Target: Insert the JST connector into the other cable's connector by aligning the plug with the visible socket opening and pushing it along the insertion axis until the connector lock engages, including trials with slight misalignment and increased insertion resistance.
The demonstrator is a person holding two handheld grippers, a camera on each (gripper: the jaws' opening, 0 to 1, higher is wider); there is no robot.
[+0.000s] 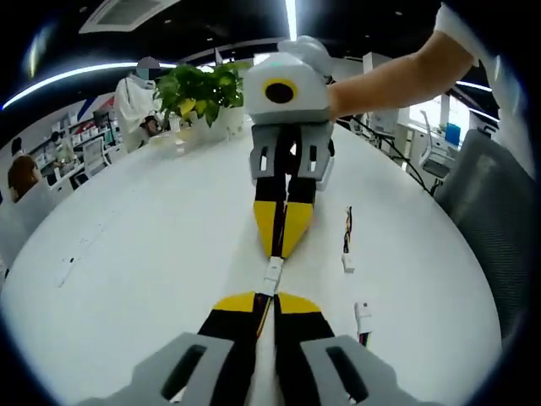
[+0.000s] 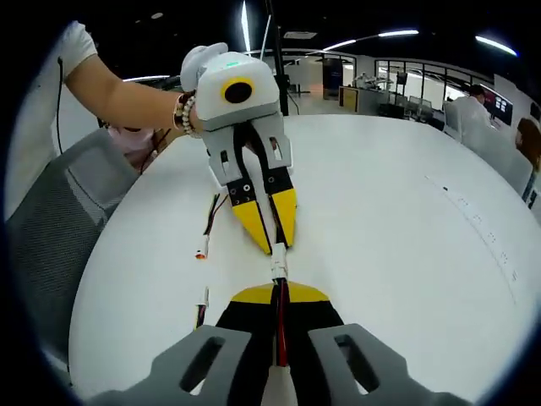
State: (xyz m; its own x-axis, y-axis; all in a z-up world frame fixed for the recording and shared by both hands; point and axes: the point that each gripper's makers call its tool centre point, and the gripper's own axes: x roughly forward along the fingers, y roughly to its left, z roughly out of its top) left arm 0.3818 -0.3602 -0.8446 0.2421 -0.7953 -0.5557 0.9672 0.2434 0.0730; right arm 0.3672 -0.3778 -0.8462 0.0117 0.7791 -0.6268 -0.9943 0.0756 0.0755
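Note:
Two short cables meet end to end over the white table [image 1: 127,228]. In the left gripper view my left gripper [image 1: 267,298] is shut on the left-hand cable, whose white JST connector [image 1: 272,276] sticks out past its yellow tips. The right gripper [image 1: 282,247] faces it from above, shut on the right-hand cable, tips nearly touching the connector. In the right gripper view my right gripper [image 2: 278,292] grips a red-and-black cable, and the white connector [image 2: 277,269] bridges to the left gripper [image 2: 279,243]. I cannot tell whether plug and socket are locked together.
Two spare cables with white connectors lie beside the grippers [image 1: 347,241] [image 1: 363,317], also spare cables [image 2: 207,227] [image 2: 203,306]. A potted plant [image 1: 199,89] stands at the far table edge. Mesh chairs [image 1: 499,211] [image 2: 59,228] flank the table. A person [image 1: 135,97] sits beyond.

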